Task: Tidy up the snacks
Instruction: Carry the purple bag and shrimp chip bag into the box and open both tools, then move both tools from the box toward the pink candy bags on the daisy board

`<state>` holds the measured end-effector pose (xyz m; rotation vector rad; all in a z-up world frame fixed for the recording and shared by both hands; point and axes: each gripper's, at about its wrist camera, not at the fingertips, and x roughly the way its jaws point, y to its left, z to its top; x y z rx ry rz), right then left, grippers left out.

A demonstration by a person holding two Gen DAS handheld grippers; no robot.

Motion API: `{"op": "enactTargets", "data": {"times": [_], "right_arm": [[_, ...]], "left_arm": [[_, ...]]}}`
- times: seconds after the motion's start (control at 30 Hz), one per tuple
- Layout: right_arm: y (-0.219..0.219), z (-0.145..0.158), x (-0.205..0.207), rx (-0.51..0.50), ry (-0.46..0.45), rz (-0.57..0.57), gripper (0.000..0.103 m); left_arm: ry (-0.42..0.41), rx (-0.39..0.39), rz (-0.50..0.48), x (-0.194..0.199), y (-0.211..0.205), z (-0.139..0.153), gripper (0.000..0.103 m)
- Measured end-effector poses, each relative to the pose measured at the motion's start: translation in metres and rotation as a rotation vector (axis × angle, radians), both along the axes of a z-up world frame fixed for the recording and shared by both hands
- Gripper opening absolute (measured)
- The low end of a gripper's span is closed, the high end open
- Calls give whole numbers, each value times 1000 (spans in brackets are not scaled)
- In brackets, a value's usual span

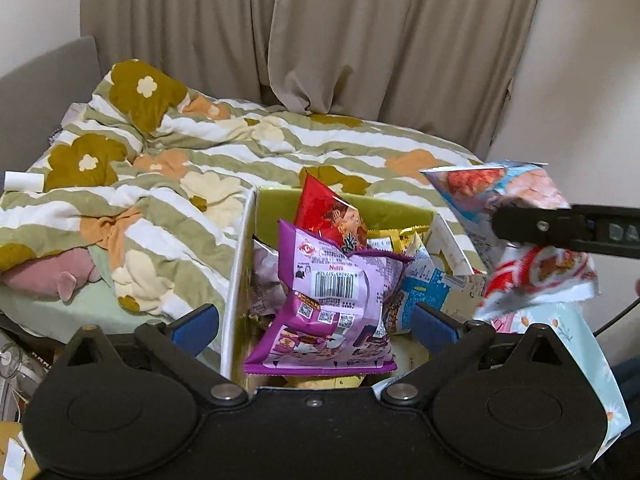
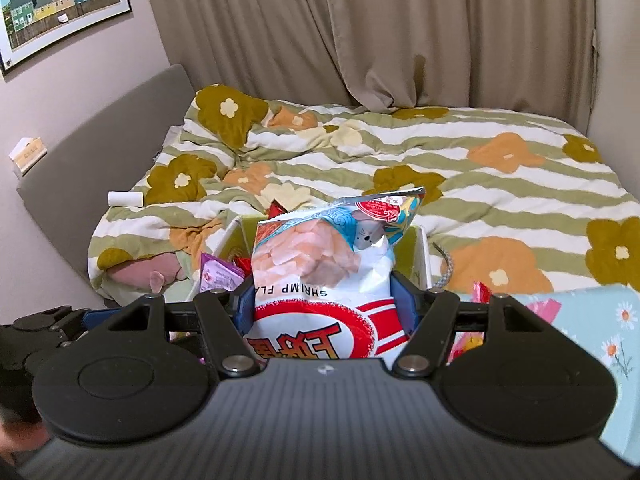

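A white box with a green inside (image 1: 280,204) stands at the bed's edge, full of snack bags. A purple bag (image 1: 332,300) leans on top, a red bag (image 1: 328,216) stands behind it, and blue and gold packets lie beside. My left gripper (image 1: 316,320) is open, its blue pads either side of the purple bag without touching it. My right gripper (image 2: 324,304) is shut on a white, red and blue shrimp-chip bag (image 2: 320,264) and holds it above the box (image 2: 420,248). In the left wrist view that bag (image 1: 536,216) hangs at the right under the black right gripper.
A bed with a flowered, striped quilt (image 2: 440,168) lies behind the box. A pink plush (image 1: 48,276) lies at its left edge. Beige curtains (image 1: 320,40) hang behind. A light-blue daisy cloth (image 2: 592,320) lies to the right of the box.
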<state>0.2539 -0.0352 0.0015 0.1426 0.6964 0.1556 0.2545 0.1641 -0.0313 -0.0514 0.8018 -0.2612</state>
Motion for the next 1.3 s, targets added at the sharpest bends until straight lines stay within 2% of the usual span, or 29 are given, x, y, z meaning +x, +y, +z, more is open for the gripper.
{"op": "enactTargets", "data": {"times": [0.33, 0.37, 0.4, 0.43, 0.87, 1.3], "right_arm": [[15, -13, 38, -3, 24, 38, 84], [15, -15, 41, -1, 23, 36, 87], [16, -17, 44, 4, 23, 36, 99], [15, -19, 45, 9, 25, 37, 103], [0, -34, 28, 19, 2, 25, 103], [-15, -6, -18, 23, -53, -20, 103]], "left_arm": [[-12, 14, 20, 6, 4, 3, 103], [-10, 14, 22, 8, 4, 3, 103], [-8, 14, 23, 9, 4, 2, 103], [-6, 14, 25, 10, 4, 1, 103], [14, 27, 15, 11, 1, -7, 103], [-62, 58, 1, -18, -3, 21, 103]]}}
